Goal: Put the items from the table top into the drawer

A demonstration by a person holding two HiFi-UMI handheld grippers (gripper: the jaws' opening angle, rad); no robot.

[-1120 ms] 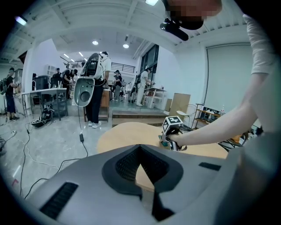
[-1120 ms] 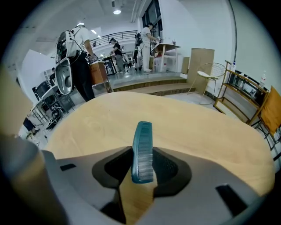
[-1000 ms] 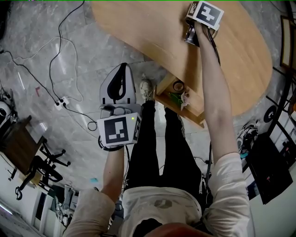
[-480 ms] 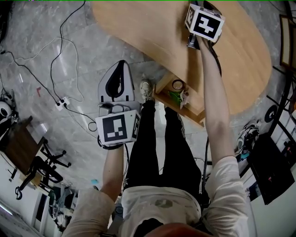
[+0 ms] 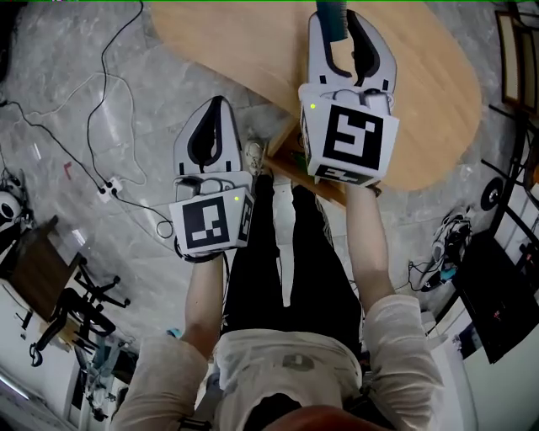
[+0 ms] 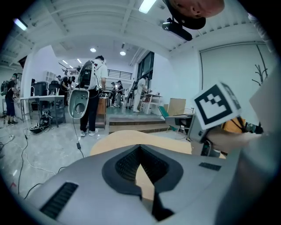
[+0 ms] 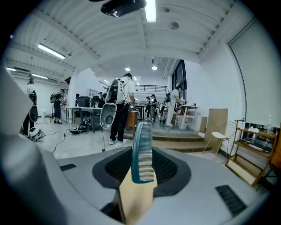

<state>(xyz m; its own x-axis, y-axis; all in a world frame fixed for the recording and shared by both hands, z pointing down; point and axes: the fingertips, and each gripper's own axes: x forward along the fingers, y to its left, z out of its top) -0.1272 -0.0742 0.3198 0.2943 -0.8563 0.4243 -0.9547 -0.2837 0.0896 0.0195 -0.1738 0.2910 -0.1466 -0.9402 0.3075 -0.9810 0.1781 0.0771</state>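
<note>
Right gripper (image 5: pixel 340 20) has risen off the table (image 5: pixel 253 42), fingers clamping a light, stiff comb (image 7: pixel 142 151), seemingly mid-length; left gripper (image 5: pixel 216 108) closed, empty

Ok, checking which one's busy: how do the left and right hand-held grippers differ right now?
The right hand-held gripper clamps a teal comb; the left hand-held gripper is shut on nothing. The right is over the wooden table; the left over the floor. Both carry marker cubes.
</note>
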